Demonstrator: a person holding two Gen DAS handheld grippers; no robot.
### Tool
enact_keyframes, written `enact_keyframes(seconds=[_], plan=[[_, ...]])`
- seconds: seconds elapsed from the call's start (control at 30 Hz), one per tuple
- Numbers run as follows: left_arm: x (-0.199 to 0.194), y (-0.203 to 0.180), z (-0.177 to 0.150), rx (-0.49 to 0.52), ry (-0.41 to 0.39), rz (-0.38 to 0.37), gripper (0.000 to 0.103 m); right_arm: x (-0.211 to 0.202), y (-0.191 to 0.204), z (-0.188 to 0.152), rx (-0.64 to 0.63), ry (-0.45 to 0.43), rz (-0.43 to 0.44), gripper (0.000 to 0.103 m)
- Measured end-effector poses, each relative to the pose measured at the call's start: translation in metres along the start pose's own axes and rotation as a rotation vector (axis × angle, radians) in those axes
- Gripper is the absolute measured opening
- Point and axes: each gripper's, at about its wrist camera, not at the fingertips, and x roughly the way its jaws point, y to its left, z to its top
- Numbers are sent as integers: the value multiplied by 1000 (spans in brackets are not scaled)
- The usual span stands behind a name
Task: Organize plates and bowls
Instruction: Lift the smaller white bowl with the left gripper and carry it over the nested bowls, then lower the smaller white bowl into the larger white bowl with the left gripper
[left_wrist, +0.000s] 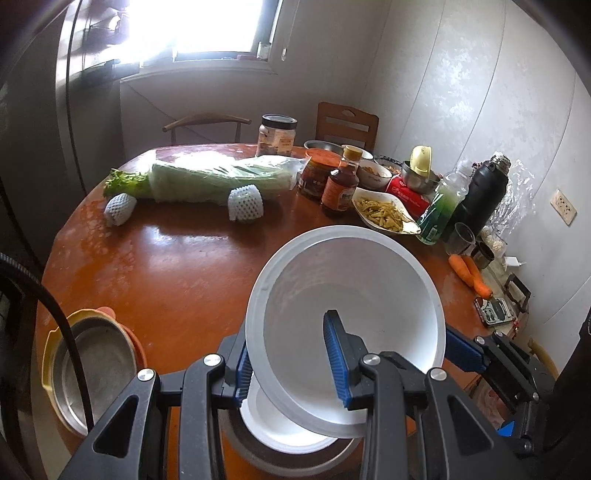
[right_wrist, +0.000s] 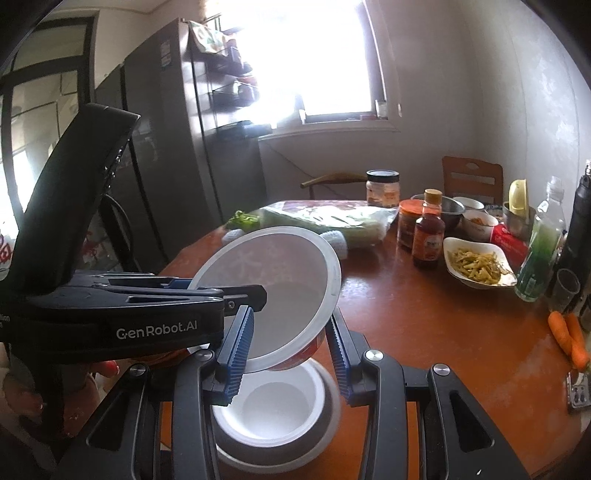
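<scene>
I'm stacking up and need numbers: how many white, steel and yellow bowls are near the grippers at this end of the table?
White bowls: 2 (held white bowl, tilted in the left gripper; lower white bowl)
Steel bowls: 2 (steel bowl under the stack; steel bowl at left)
Yellow bowls: 1 (yellow bowl)
Total: 5

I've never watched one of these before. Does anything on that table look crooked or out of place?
Only the white bowl: the left gripper holds it by the rim, tilted steeply above another white bowl nested in a metal bowl, not yet seated. Nothing looks spilled or broken.
</scene>
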Motion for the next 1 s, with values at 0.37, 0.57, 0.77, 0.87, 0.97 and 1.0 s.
enact_keyframes(seconds=[0.37,0.57,0.77,0.87,0.97,1.0], plan=[[-6,6,-19,-17,18,6,36,-8,15,-11,-22,24,11,42],[5,8,-31,-17,54,11,36,-3,15,-23,-12,56,21,42],[21,10,-43,-20,96,14,36,7,11,-38,1,102,25,42],[29,12,-48,-21,116,22,36,12,10,-45,7,124,30,42],[35,13,-52,-20,131,29,36,17,8,-50,10,142,30,42],[37,13,-53,-19,135,30,36,19,7,-52,11,148,31,42]])
